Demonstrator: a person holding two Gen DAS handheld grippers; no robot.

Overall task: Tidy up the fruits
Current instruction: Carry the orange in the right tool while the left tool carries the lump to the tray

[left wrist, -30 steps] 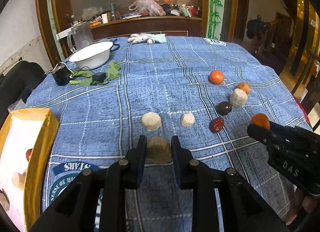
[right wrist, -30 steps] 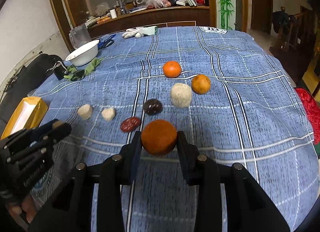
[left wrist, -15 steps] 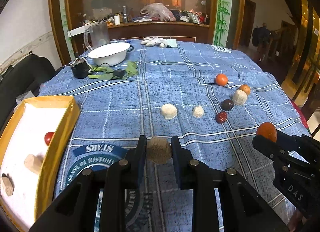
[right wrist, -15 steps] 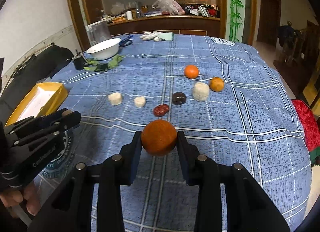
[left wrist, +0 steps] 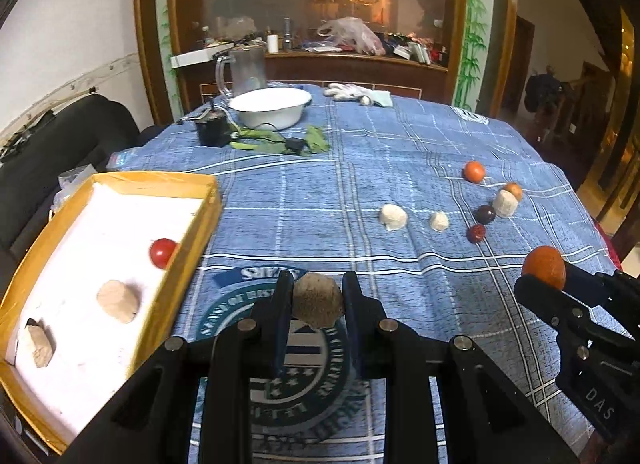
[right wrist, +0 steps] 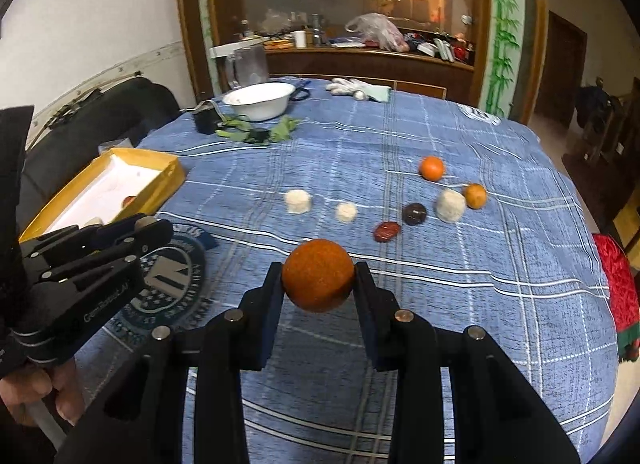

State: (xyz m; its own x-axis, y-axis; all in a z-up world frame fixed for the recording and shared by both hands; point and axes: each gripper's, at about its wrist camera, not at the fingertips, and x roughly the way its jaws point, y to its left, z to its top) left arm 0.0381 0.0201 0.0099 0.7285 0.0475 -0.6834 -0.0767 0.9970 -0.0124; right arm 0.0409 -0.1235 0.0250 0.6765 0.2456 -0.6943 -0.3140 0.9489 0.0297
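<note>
Blue cloth [left wrist: 360, 167] covers the table. Left gripper [left wrist: 316, 300] clamps a brown fruit [left wrist: 317, 299], with the box [left wrist: 120, 177] just to its left; right gripper [right wrist: 318, 282], holding an orange [right wrist: 318, 280], is farther off.

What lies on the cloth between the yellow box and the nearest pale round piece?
Nothing: in the left wrist view, bare blue cloth runs from the yellow box to that pale piece.
</note>
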